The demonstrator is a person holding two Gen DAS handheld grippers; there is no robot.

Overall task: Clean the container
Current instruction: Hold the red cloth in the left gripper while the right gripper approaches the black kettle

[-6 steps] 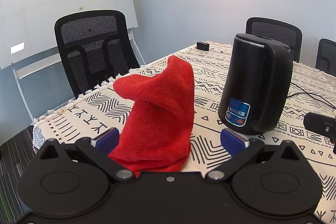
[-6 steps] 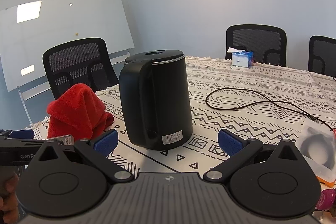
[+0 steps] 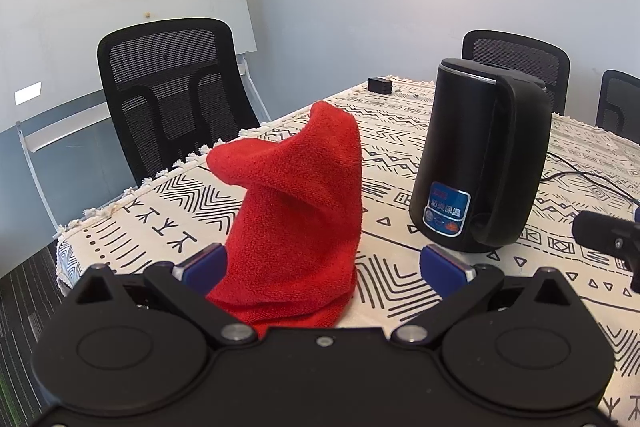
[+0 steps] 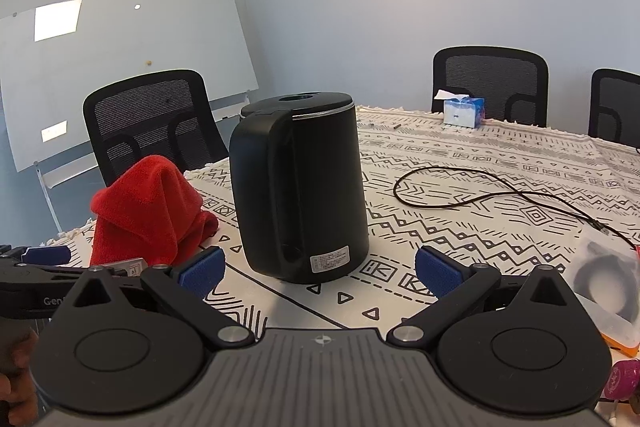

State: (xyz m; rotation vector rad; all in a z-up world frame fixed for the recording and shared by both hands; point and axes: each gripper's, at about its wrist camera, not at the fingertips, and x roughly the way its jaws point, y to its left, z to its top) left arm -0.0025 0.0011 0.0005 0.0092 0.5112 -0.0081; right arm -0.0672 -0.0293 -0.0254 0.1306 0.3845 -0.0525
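Note:
A black electric kettle [image 3: 480, 163] stands upright on the patterned tablecloth; in the right wrist view the kettle [image 4: 304, 187] is straight ahead with its lid shut. A red cloth [image 3: 296, 211] stands bunched in a peak on the table, also showing in the right wrist view [image 4: 148, 207] left of the kettle. My left gripper [image 3: 324, 263] is open, its jaws wide apart with the base of the cloth between them, not pinched. My right gripper [image 4: 316, 271] is open and empty, just short of the kettle's base.
A black cable [image 4: 480, 191] loops over the tablecloth [image 4: 500, 155] right of the kettle. A tissue box [image 4: 464, 111] sits at the far edge, a clear plastic bag [image 4: 608, 287] at right. Black office chairs [image 3: 172, 99] ring the table. A small black box [image 3: 381, 84] lies far back.

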